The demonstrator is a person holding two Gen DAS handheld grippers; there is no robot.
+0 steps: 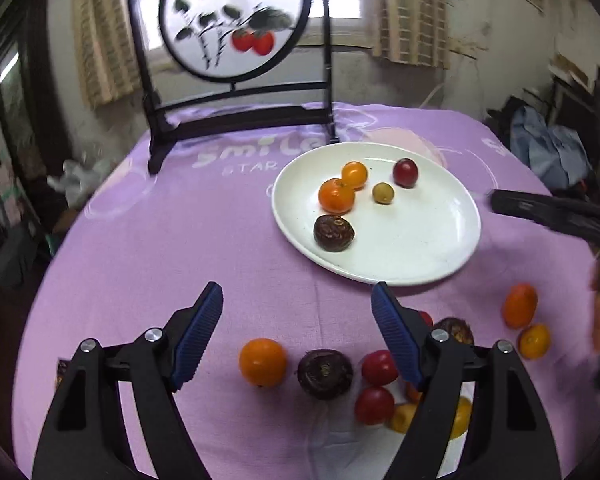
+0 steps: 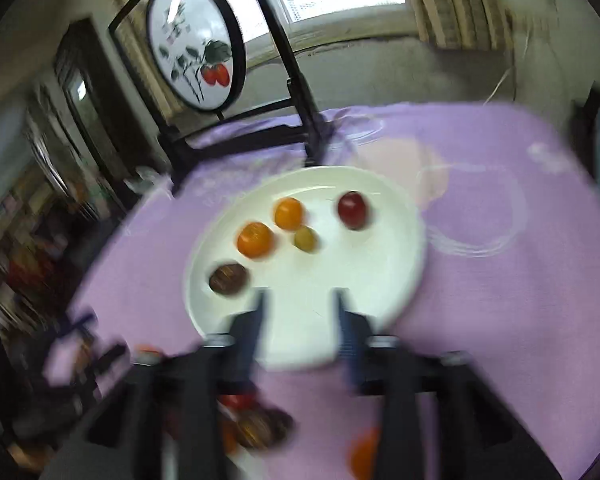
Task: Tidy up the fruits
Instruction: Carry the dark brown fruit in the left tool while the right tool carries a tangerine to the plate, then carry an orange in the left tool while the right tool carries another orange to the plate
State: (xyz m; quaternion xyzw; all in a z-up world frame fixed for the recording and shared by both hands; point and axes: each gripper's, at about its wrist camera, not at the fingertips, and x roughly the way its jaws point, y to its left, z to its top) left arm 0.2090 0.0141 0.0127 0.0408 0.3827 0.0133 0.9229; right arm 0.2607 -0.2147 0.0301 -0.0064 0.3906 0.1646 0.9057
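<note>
Sorting: your job is about a third done, judging by five fruits on the white plate [image 1: 452, 216] and a larger heap on the purple cloth [image 1: 180, 240] near of it.
Left of the plate: your left gripper [image 1: 296, 304] hangs near the plate's front rim, fingers spread wide, holding nothing.
On the plate: two oranges [image 1: 337, 196], a small green fruit [image 1: 382, 192], a red one [image 1: 405, 173] and a dark wrinkled fruit [image 1: 334, 233].
Near side of the plate: a loose orange [image 1: 263, 362], a dark fruit [image 1: 325, 374] and red ones [image 1: 379, 367] lie below your left gripper.
Over the plate's front rim: your right gripper [image 2: 300, 300] is blurred, fingers parted, nothing between them.
Risk: round fruit rolls; a hard nudge could send one off the cloth.
Risk: both grippers near the same rim could clash or tip the plate.
</note>
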